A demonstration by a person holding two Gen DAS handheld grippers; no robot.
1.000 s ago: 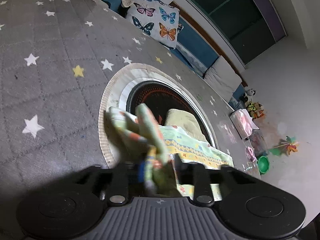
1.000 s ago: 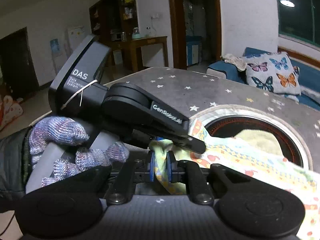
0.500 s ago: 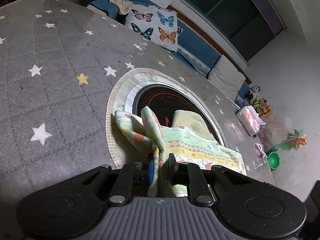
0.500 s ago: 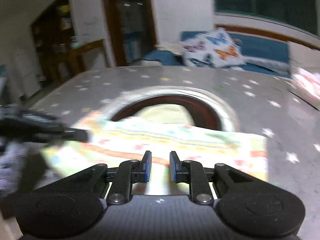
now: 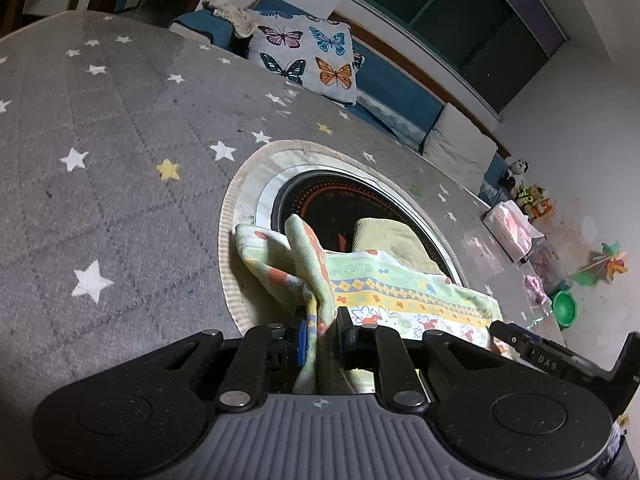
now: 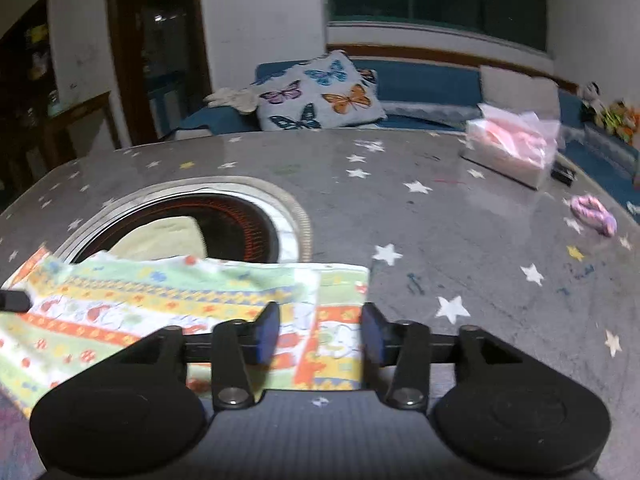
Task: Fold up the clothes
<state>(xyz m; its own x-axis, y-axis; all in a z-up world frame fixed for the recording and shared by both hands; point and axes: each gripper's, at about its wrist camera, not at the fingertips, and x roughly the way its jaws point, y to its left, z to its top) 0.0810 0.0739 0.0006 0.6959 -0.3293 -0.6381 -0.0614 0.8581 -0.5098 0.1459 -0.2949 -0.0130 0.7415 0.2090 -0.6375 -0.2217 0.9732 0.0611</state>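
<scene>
A patterned green, yellow and orange cloth [image 5: 404, 292] lies on the grey star-print table, partly over a round dark burner. My left gripper [image 5: 322, 330] is shut on a bunched corner of the cloth at its left end. In the right wrist view the cloth [image 6: 168, 304] lies flat in folded layers. My right gripper [image 6: 320, 330] is open and empty, just above the cloth's right end. Its tip also shows in the left wrist view [image 5: 520, 338].
A round burner [image 6: 224, 224] set in the table [image 6: 440, 208] holds a pale yellow cloth [image 6: 164, 236]. A pink tissue box [image 6: 512, 152] and a pink hair tie [image 6: 594, 210] lie at the right. A butterfly pillow [image 6: 320, 92] sits on the blue sofa behind.
My right gripper let go of the cloth corner, swung from the left end to the right end and opened. My left gripper keeps its hold on the bunched corner.
</scene>
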